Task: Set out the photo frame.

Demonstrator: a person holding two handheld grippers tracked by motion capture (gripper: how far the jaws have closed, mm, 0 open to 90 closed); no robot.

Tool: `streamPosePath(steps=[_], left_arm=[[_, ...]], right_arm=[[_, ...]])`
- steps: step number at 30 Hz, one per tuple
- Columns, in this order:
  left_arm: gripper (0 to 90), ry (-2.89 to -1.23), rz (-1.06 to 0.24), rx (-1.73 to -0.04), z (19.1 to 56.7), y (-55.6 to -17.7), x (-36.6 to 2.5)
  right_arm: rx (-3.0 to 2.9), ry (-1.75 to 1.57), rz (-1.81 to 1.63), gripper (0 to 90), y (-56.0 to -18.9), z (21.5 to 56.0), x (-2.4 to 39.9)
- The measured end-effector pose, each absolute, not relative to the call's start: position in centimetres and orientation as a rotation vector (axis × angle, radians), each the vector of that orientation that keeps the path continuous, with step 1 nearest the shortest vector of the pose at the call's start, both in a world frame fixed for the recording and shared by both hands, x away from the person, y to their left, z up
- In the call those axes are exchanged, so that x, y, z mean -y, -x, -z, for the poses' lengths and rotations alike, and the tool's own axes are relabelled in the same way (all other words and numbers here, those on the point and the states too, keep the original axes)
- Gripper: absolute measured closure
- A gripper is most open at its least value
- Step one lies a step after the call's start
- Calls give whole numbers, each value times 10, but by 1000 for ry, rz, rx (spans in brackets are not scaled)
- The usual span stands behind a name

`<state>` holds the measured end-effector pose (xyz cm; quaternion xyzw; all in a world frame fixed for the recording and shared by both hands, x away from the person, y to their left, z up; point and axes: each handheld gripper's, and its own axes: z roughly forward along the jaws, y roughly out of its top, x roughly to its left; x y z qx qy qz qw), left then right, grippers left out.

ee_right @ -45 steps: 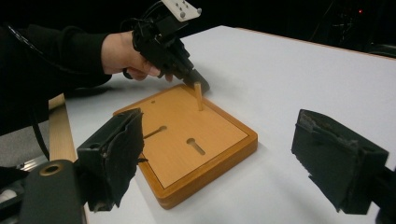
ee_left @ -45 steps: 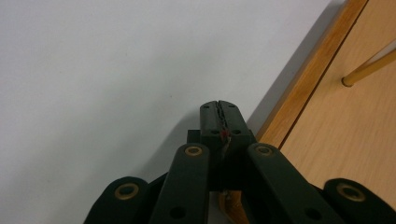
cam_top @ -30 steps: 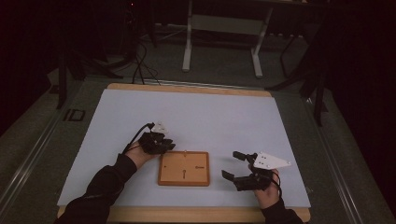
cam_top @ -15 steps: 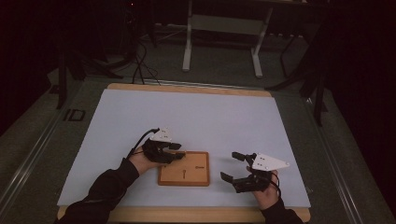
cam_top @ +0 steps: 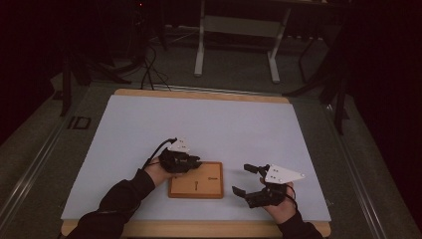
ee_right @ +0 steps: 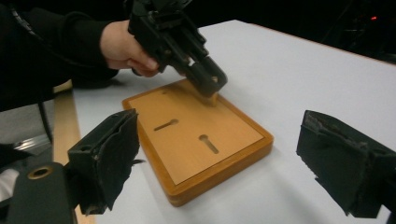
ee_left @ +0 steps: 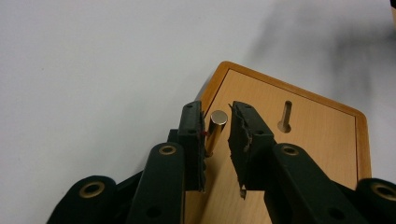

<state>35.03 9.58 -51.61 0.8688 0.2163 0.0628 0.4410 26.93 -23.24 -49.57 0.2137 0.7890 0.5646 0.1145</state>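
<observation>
High view looks down from afar; both gripper views closely share the wooden board [cam_top: 196,180].

A metal pin [ee_left: 215,133] stands between the left gripper [ee_left: 216,135] fingers [ee_left: 192,135], over a corner of the wooden board [cam_top: 196,185]. The board lies on the worktop [cam_top: 224,124], beside the right gripper [cam_top: 248,180] fingers.

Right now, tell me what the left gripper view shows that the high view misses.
Left gripper view: a small brass pin standing between the left gripper's jaws, against one pad, a gap to the other. High view: the right gripper open beside the board, the forearms, the floor stand beyond the table. Both: the wooden board on the white table.
</observation>
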Motion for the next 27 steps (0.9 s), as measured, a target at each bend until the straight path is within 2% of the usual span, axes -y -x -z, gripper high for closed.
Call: streamPosePath(steps=[10, 15, 24, 27], left_arm=[[827, -2155, -140, -544, 520, -354, -93], [831, -2163, -107, -552, 519, -357, -93], [832, -2167, -62, -558, 519, -361, -94], [832, -2158, -26, -572, 519, -366, -95]], right_arm=[[-2350, -586, -1639, 139, -268, 498, 229], [-2361, -555, -1584, 212, -264, 498, 225], [-2395, -429, -1447, 246, -251, 495, 211], [-2391, -363, -1349, 368, -241, 496, 202]])
